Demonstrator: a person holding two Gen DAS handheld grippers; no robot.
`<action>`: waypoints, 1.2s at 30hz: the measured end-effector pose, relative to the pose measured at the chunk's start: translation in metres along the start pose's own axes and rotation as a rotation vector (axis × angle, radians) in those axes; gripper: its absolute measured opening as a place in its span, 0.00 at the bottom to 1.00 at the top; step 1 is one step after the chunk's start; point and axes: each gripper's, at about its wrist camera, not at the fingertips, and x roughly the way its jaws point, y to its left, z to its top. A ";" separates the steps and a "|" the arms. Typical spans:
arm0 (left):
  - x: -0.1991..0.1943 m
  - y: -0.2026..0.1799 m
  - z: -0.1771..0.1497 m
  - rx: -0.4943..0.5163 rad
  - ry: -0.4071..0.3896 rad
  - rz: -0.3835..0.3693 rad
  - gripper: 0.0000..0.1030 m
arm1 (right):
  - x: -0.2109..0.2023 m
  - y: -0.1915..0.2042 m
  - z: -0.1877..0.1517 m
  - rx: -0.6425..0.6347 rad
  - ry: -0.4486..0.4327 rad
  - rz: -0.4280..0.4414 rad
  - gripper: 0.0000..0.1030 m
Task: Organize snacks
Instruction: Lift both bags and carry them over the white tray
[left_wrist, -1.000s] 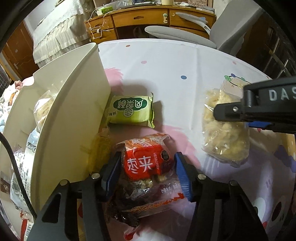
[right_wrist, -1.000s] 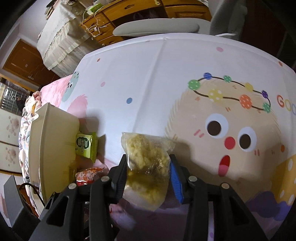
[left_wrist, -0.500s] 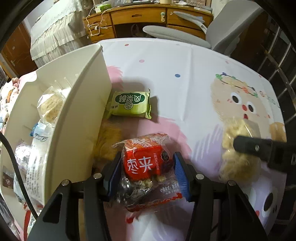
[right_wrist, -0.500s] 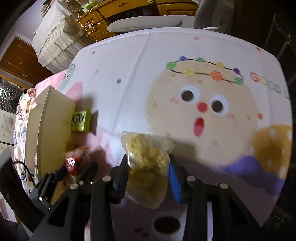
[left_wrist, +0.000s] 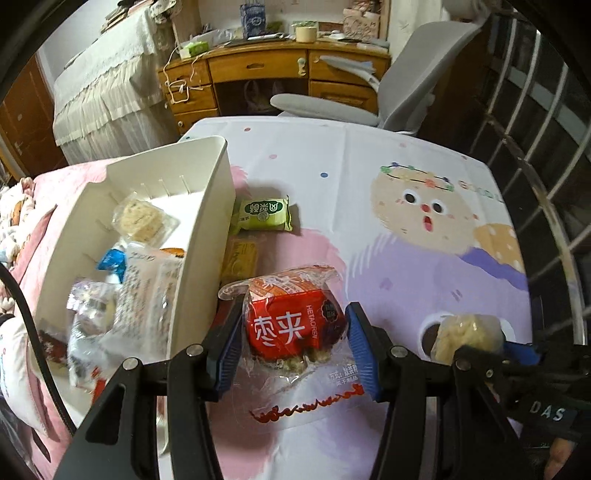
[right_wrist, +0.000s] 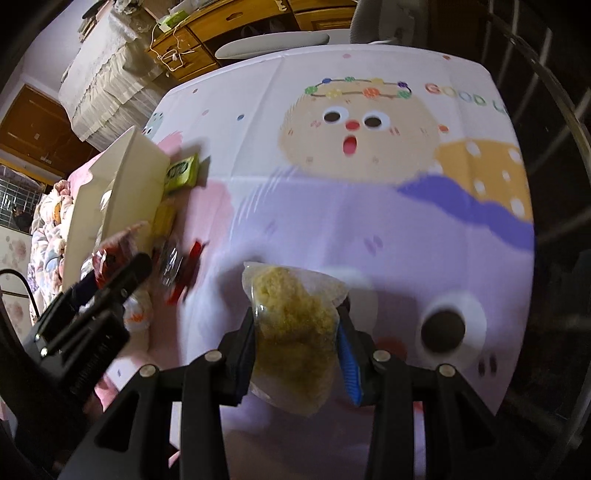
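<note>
My left gripper (left_wrist: 293, 345) is shut on a red snack pack (left_wrist: 295, 325) in clear wrap, held above the table just right of the white bin (left_wrist: 201, 236). My right gripper (right_wrist: 297, 341) is shut on a clear bag of yellow crumbly snack (right_wrist: 293, 328), lifted over the cartoon tablecloth (right_wrist: 332, 221). The same yellow bag (left_wrist: 467, 334) shows at the lower right of the left wrist view. A green snack pack (left_wrist: 264, 214) and a yellow pack (left_wrist: 240, 256) lie on the table beside the bin wall. The bin holds several wrapped snacks (left_wrist: 144, 218).
A grey office chair (left_wrist: 369, 99) and a wooden desk (left_wrist: 258, 77) stand beyond the table's far edge. A bed with a white cover (left_wrist: 107, 85) is at the back left. Dark window bars (left_wrist: 535, 129) run along the right side.
Both grippers have risen and pulled back with their packs, so more of the table and room shows. The bin's inside has come into the left wrist view.
</note>
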 end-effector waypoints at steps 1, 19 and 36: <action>-0.008 0.001 -0.005 0.006 -0.003 -0.005 0.51 | -0.003 0.001 -0.007 0.002 -0.003 0.002 0.39; -0.119 0.030 -0.062 0.069 -0.063 -0.061 0.51 | -0.030 0.036 -0.112 -0.013 -0.030 0.115 0.39; -0.153 0.099 -0.060 0.097 -0.117 -0.075 0.51 | -0.049 0.098 -0.105 -0.133 -0.152 0.191 0.39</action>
